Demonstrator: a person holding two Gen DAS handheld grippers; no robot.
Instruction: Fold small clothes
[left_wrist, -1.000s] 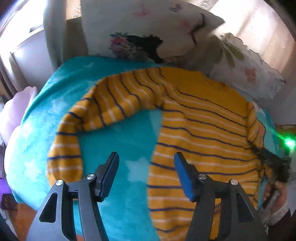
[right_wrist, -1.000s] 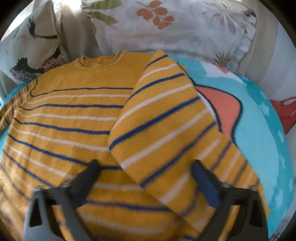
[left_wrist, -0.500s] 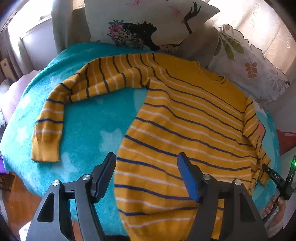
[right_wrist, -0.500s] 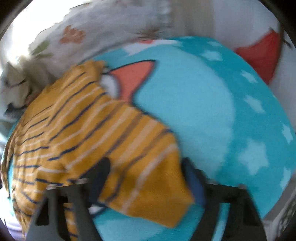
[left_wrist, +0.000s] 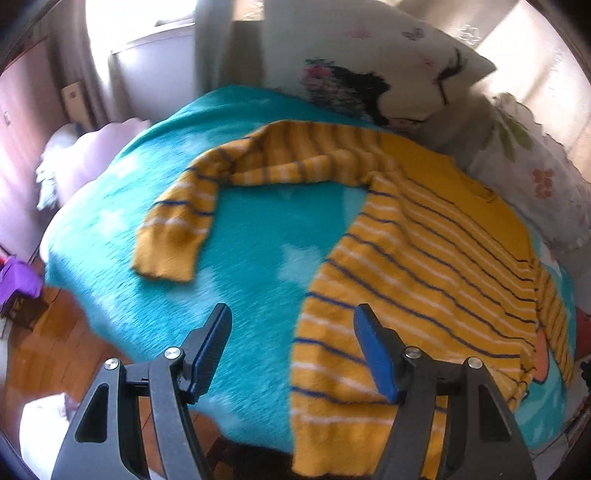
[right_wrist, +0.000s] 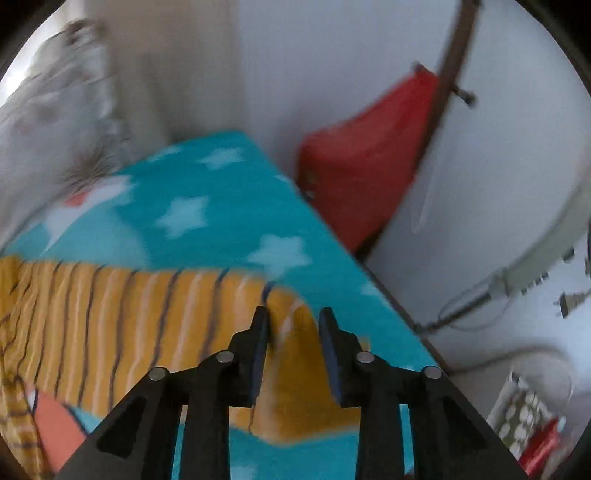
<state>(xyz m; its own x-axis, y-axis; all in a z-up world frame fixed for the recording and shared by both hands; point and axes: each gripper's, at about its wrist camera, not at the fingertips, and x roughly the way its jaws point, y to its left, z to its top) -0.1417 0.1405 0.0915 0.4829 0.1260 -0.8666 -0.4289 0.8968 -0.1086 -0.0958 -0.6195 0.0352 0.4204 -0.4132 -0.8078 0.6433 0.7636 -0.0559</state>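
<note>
Across a bed covered with a turquoise blanket (left_wrist: 258, 236) printed with pale stars lies a yellow sweater (left_wrist: 424, 266) with navy and white stripes. Two patterned pillows (left_wrist: 388, 74) lean at the head of the bed, the one with a dark printed figure just behind the sweater's shoulder. Wooden floor (left_wrist: 55, 350) shows past the blanket's near edge, and a red cushion (right_wrist: 362, 166) sits against a white wall beyond the bed's far side in the right wrist view.

The sweater rests flat with its neckline toward the pillows and its hem toward the near edge, so its long axis runs from the head of the bed to the foot. One sleeve (left_wrist: 207, 199) stretches out sideways over the blanket and bends down toward the cuff.

The left gripper (left_wrist: 291, 350) hovers with its jaws well apart and nothing between them, over the blanket just beside the sweater's hem corner. The right gripper (right_wrist: 293, 343) has its jaws partly closed around a bunched cuff (right_wrist: 291, 369) of the other sleeve, the left pad against the fabric; whether the right pad presses it I cannot tell
</note>
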